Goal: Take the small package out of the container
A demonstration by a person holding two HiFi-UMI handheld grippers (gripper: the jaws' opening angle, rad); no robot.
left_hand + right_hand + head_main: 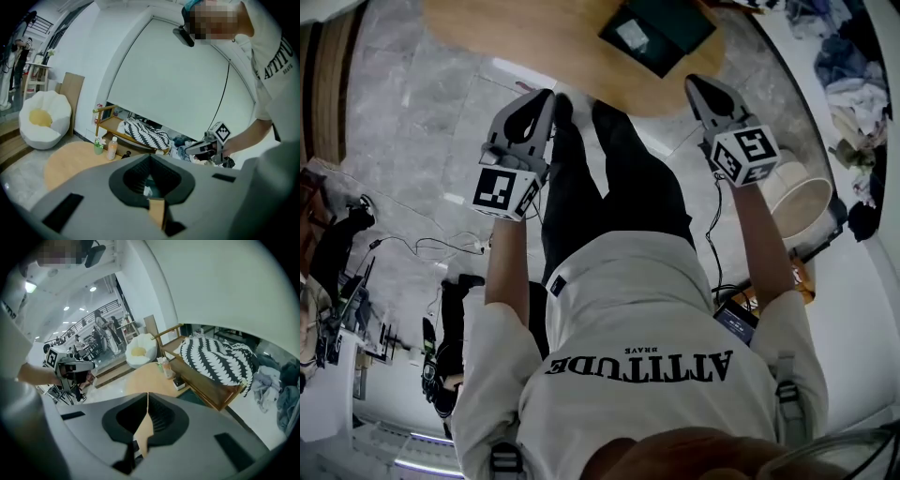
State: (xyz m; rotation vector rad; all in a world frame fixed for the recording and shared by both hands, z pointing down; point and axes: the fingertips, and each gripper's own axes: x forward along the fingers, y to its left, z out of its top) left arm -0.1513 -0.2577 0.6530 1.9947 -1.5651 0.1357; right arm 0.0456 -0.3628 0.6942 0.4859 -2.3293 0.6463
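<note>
The person holds both grippers out toward the round table [534, 37]. The left gripper [542, 98] has its jaws pressed together with nothing between them, and the right gripper [701, 86] is closed and empty too. The dark container [675, 26] sits near the table's edge, beyond the two grippers and apart from both, and the pale package [633, 36] lies inside it.

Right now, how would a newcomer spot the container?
Find the round wooden table ahead of the person. Toward its near edge sits the container: a dark green, straight-sided box with a pale package inside, unlike the slim bottle and small plant beyond.
</note>
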